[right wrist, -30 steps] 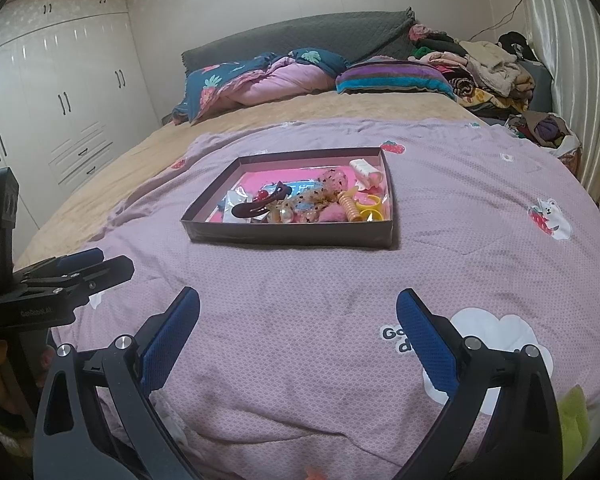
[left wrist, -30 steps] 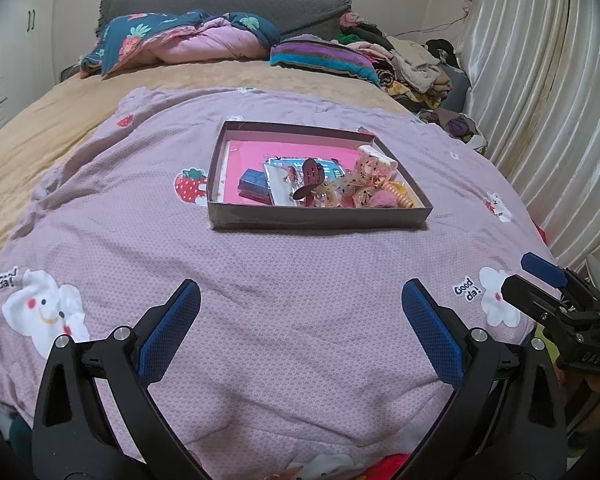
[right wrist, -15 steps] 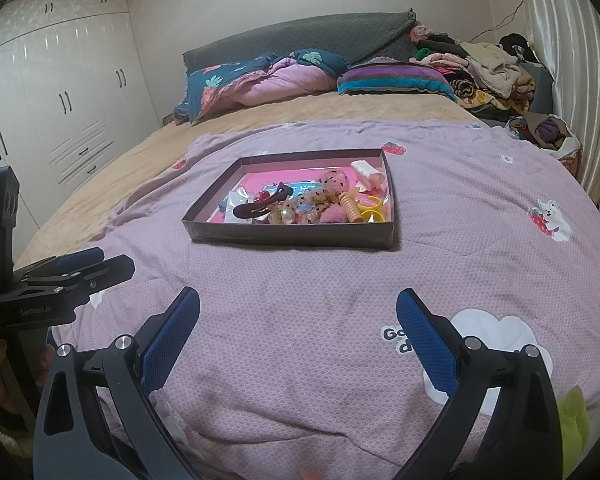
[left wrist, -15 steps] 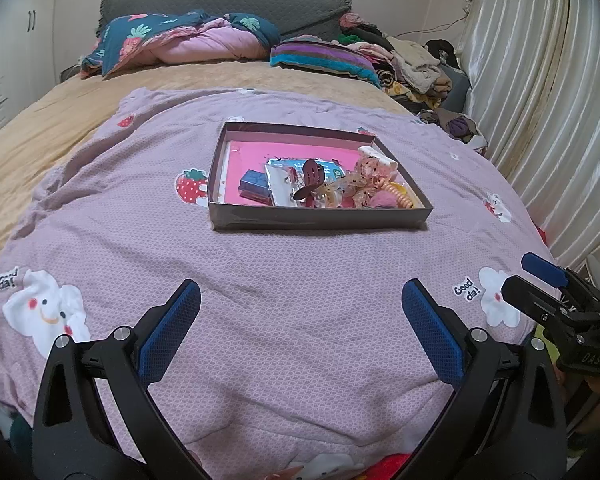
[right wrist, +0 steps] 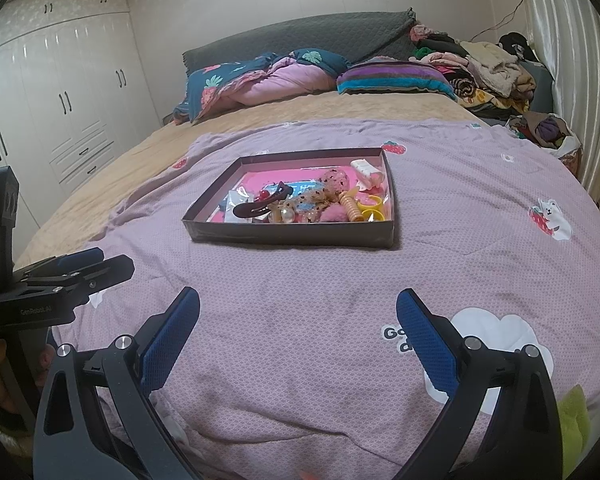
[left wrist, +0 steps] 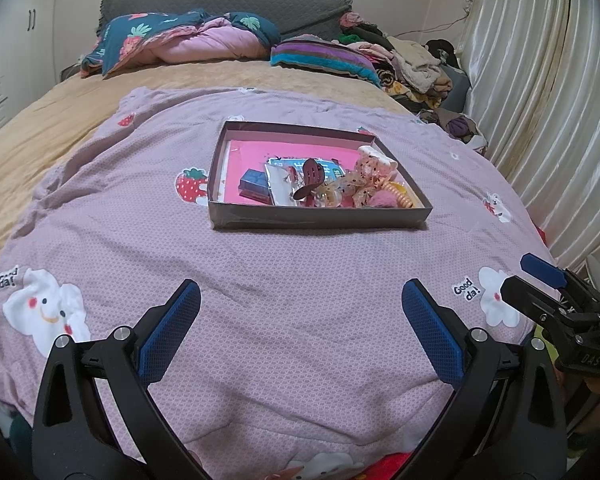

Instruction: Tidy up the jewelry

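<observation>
Left wrist view: left gripper [left wrist: 300, 308] spread, empty — right gripper [right wrist: 298, 314] likewise; jewelry tray [left wrist: 320, 218] well ahead.

1. We see a soft matt cloth quilt [left wrist: 300, 264], fine printed pattern, slightly wrinkled.
2. Box [left wrist: 320, 218]: matt dark cardboard walls, glossy pink liner inside.
3. Hair clip [right wrist: 260, 206]: glossy dark plastic. Coil tie [right wrist: 350, 208]: shiny plastic.
4. Left gripper [left wrist: 300, 336] and right gripper [right wrist: 298, 334]: matt black plastic arms, textured blue pads [left wrist: 168, 340], bright metal screws.
5. Curtain [left wrist: 548, 92]: satin sheen. Wardrobe [right wrist: 60, 92]: glossy white.
</observation>
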`<state>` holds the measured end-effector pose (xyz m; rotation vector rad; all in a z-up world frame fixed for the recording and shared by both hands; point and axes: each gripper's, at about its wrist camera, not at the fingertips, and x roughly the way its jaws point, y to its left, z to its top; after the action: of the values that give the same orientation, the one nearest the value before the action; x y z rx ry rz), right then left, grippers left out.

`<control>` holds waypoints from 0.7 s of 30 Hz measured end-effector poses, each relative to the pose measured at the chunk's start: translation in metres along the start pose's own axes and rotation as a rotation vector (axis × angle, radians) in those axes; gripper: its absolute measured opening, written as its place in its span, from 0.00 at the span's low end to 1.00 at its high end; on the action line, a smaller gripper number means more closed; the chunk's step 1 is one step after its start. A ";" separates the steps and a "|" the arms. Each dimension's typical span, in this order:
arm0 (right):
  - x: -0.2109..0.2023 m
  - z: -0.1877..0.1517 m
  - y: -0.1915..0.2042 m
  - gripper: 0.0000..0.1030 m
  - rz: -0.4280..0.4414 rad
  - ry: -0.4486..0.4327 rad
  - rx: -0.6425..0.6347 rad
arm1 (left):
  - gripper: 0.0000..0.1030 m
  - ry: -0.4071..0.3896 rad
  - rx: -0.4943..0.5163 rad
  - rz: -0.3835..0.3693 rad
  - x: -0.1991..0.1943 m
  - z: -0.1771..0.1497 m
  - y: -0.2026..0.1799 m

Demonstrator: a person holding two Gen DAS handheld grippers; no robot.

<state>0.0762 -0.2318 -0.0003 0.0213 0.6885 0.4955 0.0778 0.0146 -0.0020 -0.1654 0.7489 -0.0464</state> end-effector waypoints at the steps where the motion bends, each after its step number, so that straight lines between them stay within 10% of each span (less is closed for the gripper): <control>1: 0.000 0.000 0.000 0.95 -0.001 0.000 -0.001 | 0.91 0.000 0.001 0.002 0.000 0.000 0.000; 21: 0.002 0.002 0.002 0.95 -0.005 0.005 -0.018 | 0.91 0.001 -0.003 0.001 -0.002 0.002 -0.002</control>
<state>0.0771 -0.2287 0.0004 0.0016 0.6885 0.4969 0.0781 0.0130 0.0009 -0.1675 0.7500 -0.0443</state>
